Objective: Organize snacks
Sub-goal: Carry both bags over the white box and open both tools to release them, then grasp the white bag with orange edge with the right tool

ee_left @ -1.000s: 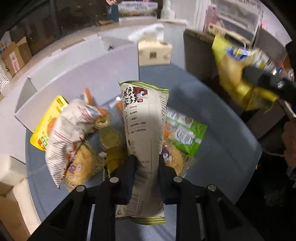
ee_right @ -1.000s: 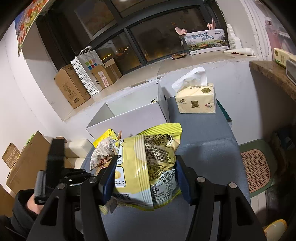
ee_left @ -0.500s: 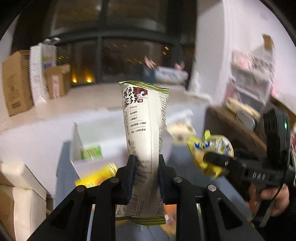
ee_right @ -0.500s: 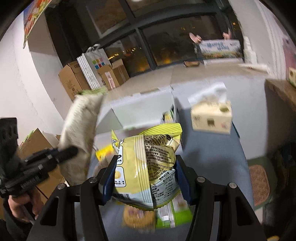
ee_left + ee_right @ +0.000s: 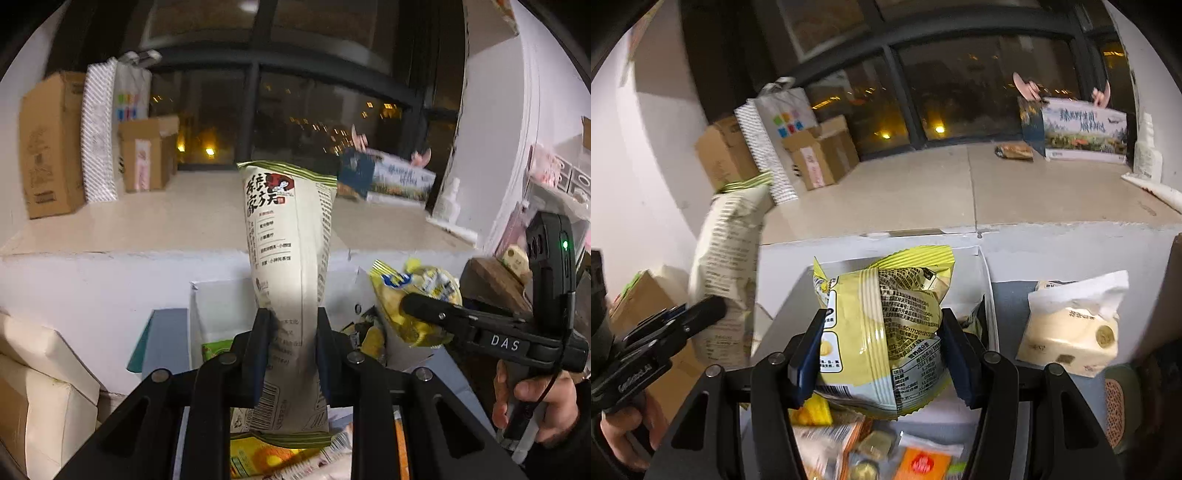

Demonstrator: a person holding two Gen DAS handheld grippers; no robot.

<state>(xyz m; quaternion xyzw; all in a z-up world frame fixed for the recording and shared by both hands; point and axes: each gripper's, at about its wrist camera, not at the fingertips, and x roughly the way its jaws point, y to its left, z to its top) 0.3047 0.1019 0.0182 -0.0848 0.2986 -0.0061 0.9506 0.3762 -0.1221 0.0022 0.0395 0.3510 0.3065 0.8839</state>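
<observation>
Both packets are held over the open white cardboard box point(image 5: 988, 273), the left gripper point(image 5: 291, 328) clamping a tall cream foil packet point(image 5: 291, 236) and the right gripper point(image 5: 882, 343) a puffy yellow foil bag point(image 5: 886, 314), so lowering and releasing seems next.

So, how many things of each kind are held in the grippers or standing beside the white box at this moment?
Snack bags held in grippers: 2, a tall white bag in the left gripper and a yellow bag in the right gripper
White boxes: 1
Tissue packs: 1
Total: 4
</observation>
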